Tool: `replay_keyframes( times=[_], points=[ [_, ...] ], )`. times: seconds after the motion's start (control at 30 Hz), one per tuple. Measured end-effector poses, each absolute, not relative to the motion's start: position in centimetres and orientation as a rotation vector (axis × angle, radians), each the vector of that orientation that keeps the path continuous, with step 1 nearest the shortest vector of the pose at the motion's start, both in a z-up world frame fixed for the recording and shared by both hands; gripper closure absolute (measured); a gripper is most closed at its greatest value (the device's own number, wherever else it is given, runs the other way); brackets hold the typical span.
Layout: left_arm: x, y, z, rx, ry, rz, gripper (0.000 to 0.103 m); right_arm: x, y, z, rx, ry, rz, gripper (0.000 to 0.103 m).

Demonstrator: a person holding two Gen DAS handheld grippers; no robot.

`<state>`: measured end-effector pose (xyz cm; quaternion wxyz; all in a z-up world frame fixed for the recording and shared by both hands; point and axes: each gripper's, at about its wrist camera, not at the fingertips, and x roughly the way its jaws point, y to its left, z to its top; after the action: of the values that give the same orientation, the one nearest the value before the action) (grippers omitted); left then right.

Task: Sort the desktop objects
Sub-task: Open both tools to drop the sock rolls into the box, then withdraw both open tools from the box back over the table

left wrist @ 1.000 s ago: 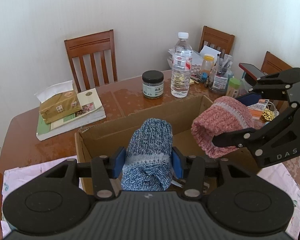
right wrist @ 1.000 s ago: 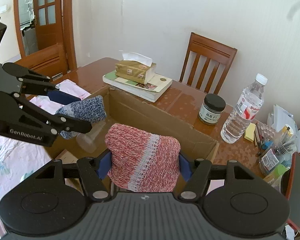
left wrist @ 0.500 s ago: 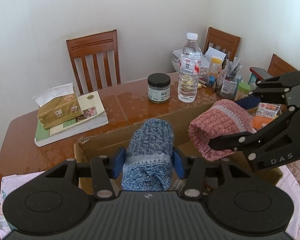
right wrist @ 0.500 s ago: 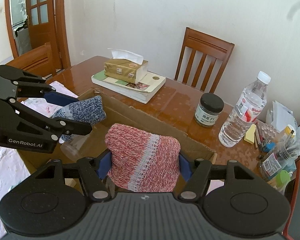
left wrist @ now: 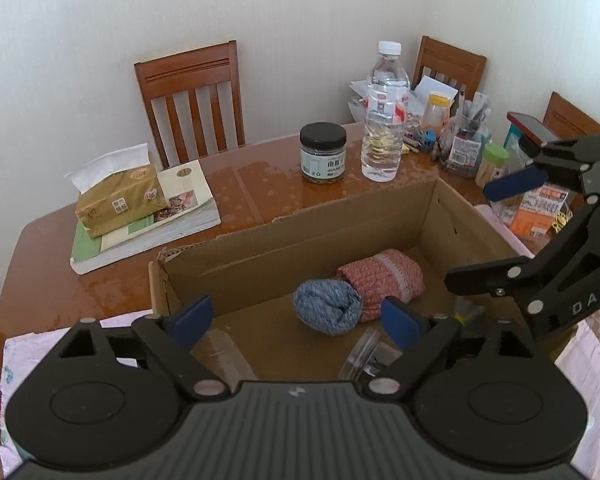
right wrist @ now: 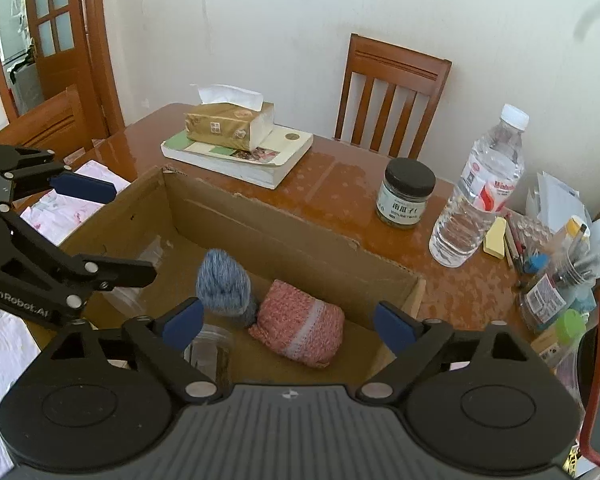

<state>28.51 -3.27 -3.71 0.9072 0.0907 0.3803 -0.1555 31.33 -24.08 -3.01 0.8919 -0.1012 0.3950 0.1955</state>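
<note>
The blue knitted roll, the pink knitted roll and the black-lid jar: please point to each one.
blue knitted roll [left wrist: 327, 307], left wrist view, middle of its rolled end
pink knitted roll [right wrist: 300, 330], right wrist view, middle of its side
black-lid jar [right wrist: 406, 196], right wrist view, on its label

Blue roll [left wrist: 327, 306], knit, marled blue-white, on box [left wrist: 236, 264] floor, one end tipped up; red roll [left wrist: 382, 283], knit with pale band, lying on its side, touching blue roll; both near box's far wall

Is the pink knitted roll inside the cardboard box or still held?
Inside: the pink knitted roll lies on the cardboard box floor, touching no gripper.
</note>
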Motion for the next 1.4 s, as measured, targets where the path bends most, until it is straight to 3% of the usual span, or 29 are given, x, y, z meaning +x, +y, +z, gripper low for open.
replay_keyframes(
  times=[1.4],
  points=[
    [16.8,-1.0,-2.1,0.177,0.765,-0.334,0.009,21.4,-23.9,-2.3,-0.218,0.825,0.438,0.0]
  ],
)
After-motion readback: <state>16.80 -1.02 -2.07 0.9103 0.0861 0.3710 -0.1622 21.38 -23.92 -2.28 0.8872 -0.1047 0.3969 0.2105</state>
